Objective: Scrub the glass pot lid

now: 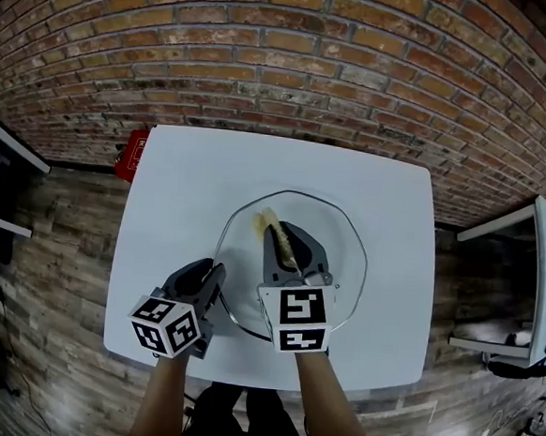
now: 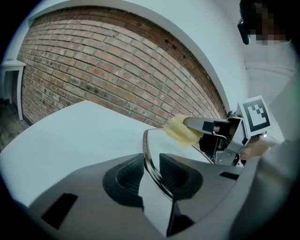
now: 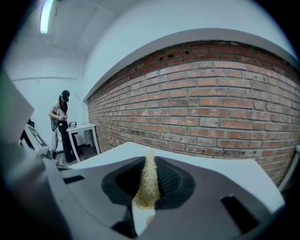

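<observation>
The glass pot lid (image 1: pixel 343 235) lies on the white table (image 1: pixel 189 179). My left gripper (image 1: pixel 215 274) is at the lid's near left edge. In the left gripper view the lid's metal rim (image 2: pixel 148 154) runs between the pads of the left gripper (image 2: pixel 151 172), with a slit showing beside it, so the jaws are open around it. My right gripper (image 1: pixel 288 240) is over the lid, shut on a yellow sponge (image 1: pixel 274 226). The sponge (image 3: pixel 149 180) sticks out past the right gripper's (image 3: pixel 150 183) pads. From the left gripper's side, the sponge (image 2: pixel 181 131) and right gripper (image 2: pixel 202 125) hover just beyond the rim.
A brick wall (image 1: pixel 285 63) stands behind the table. A red box (image 1: pixel 132 154) sits on the wooden floor at the table's far left corner. White side tables stand at the left (image 1: pixel 0 153) and right (image 1: pixel 535 233). A person (image 3: pixel 61 117) stands far off by a small table.
</observation>
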